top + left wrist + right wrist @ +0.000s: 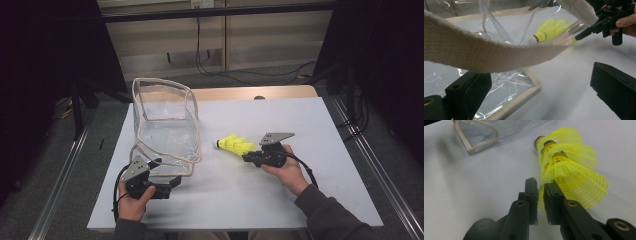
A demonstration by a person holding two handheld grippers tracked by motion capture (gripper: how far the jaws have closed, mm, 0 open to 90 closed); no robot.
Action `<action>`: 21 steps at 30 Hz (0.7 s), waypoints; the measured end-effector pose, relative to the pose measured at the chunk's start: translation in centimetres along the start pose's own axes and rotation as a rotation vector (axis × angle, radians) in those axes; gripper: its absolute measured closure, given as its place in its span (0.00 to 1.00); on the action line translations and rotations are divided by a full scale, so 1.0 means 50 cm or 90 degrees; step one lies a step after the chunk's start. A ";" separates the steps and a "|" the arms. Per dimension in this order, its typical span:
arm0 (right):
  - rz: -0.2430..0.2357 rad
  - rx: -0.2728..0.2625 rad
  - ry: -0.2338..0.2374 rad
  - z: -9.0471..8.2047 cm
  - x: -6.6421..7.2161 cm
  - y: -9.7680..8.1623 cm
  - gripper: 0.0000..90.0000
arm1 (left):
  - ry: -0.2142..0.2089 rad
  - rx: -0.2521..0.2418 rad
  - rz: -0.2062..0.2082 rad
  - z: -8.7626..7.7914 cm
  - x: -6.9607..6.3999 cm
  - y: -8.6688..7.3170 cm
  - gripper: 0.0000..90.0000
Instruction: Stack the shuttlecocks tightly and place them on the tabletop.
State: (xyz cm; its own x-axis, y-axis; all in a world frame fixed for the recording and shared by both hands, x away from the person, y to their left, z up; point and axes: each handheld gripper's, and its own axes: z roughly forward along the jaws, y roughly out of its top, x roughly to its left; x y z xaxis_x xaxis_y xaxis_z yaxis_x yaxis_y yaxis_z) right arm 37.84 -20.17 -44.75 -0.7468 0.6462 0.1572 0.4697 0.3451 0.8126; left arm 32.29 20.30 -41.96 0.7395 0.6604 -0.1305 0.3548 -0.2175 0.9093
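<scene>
One clear bag (167, 131) with cloth trim; three yellow shuttlecocks (569, 167) nested in one stack just right of the bag; two grippers; one counter (300, 120).

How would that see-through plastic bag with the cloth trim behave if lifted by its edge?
The clear plastic bag with beige woven trim would probably sag and fold: its walls are thin, crinkled film and its rim already droops unevenly. It looks light for its size, so it may slide on the white table when pushed.
</scene>
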 end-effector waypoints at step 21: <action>0.016 0.001 -0.044 0.030 0.004 0.005 0.67 | -0.002 -0.001 -0.001 -0.001 0.001 0.000 0.04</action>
State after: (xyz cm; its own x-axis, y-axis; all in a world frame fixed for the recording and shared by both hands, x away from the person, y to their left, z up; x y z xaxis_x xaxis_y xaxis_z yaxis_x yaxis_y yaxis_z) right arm 38.53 -18.94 -45.35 -0.7003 0.7002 0.1391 0.4892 0.3288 0.8078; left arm 32.30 20.35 -41.94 0.7407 0.6586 -0.1324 0.3548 -0.2162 0.9096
